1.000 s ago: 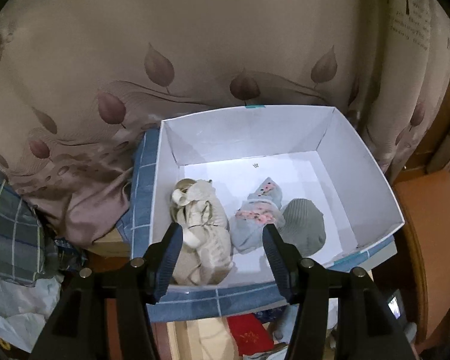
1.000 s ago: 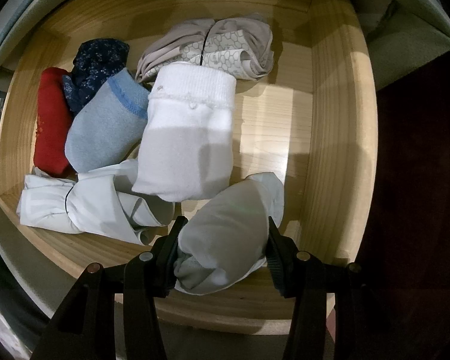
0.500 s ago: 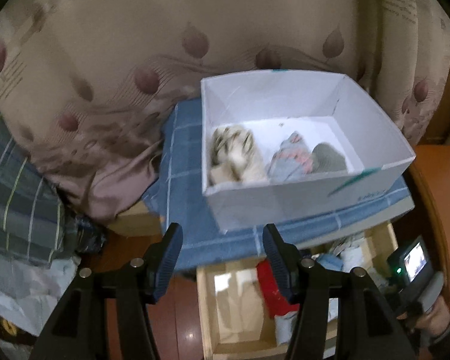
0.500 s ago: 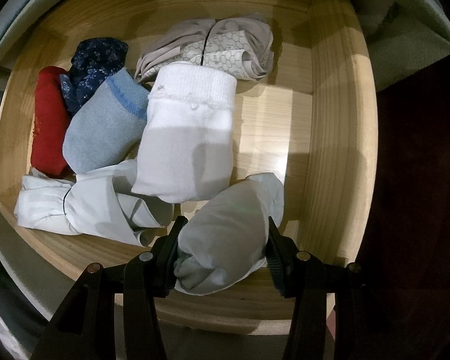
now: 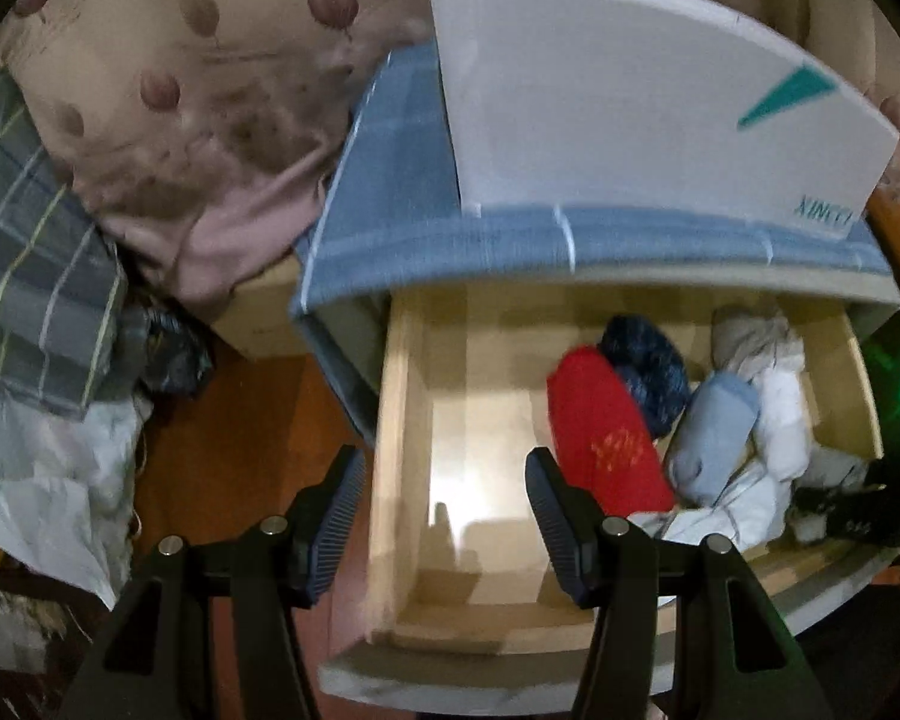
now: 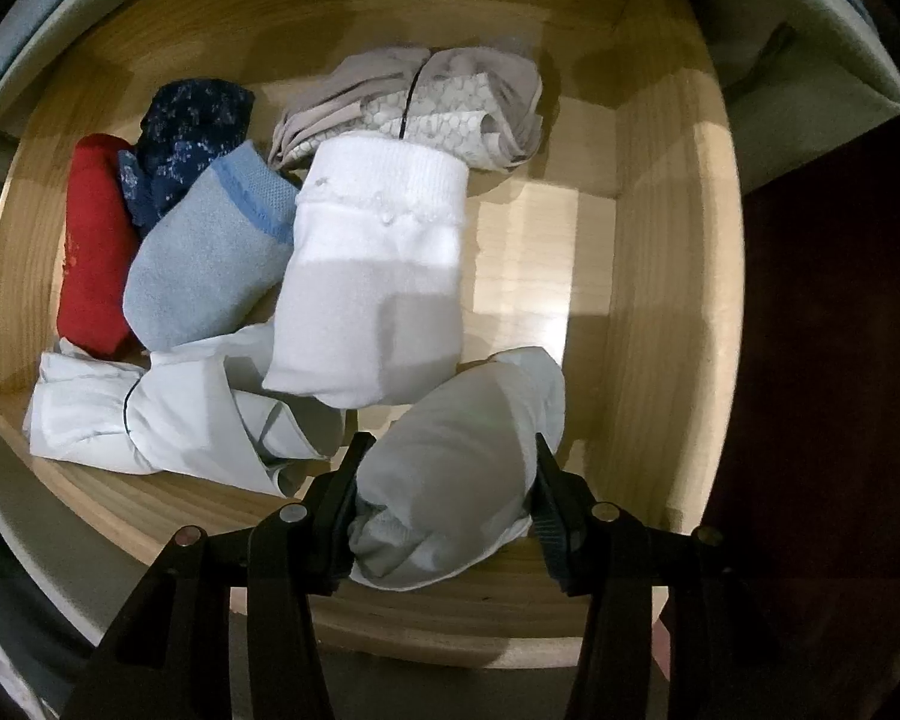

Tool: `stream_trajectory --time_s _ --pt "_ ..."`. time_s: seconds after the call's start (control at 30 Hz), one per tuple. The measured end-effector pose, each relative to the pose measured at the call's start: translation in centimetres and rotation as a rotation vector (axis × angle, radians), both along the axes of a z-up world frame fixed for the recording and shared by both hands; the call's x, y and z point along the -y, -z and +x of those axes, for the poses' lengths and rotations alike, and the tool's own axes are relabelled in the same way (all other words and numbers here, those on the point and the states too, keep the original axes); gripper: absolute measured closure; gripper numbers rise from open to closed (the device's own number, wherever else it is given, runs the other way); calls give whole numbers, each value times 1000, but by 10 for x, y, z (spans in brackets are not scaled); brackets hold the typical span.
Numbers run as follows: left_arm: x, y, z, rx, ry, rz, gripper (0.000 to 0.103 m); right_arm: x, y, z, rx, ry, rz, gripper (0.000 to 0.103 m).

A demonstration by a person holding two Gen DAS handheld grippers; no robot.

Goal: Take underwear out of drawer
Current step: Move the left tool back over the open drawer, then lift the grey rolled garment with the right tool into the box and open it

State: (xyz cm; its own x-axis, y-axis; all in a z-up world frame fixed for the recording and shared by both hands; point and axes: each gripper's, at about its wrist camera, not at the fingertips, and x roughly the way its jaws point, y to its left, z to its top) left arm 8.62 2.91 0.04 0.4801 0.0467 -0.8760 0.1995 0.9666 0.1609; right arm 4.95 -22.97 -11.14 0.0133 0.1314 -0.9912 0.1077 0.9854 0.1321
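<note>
The open wooden drawer (image 5: 390, 420) holds several rolled pieces of underwear: red (image 5: 606, 438), navy patterned (image 5: 648, 360), light blue (image 5: 714, 432) and white (image 5: 780, 414). My left gripper (image 5: 441, 462) is open and empty above the drawer's bare left part, beside the red roll. Seen from the right wrist, the drawer (image 6: 654, 300) lies straight below. My right gripper (image 6: 450, 444) is shut on a pale grey roll (image 6: 462, 480) at the drawer's near edge. Behind that roll lie the white roll (image 6: 372, 276), light blue roll (image 6: 204, 264), red roll (image 6: 90, 252), navy roll (image 6: 186, 138) and a beige patterned piece (image 6: 426, 102).
A white cardboard box (image 5: 630, 108) stands on a blue checked cloth (image 5: 402, 180) on top of the cabinet, above the drawer. A leaf-print curtain (image 5: 210, 78) and a plaid fabric pile (image 5: 36, 276) are at the left. A pale folded garment (image 6: 150, 414) lies at the drawer's near left.
The left gripper has dropped from over the white box to the open drawer below it, still open. The right gripper has stayed shut on the pale grey roll.
</note>
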Motion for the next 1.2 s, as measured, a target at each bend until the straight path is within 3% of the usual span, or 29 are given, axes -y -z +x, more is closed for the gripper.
stream_trajectory --time_s 0.27,0.53,0.87,1.2 --pt "2 27 -10 -6 -23 14 46 2 -13 -6 56 23 -10 59" --pt "-6 22 -11 32 -63 -30 46 15 -38 -14 153 64 -14 59" --pt "-11 20 -13 53 -100 -48 46 32 -84 -29 338 93 -42 59" --pt "-17 17 -13 59 -117 -63 46 24 -134 -23 442 111 10 59"
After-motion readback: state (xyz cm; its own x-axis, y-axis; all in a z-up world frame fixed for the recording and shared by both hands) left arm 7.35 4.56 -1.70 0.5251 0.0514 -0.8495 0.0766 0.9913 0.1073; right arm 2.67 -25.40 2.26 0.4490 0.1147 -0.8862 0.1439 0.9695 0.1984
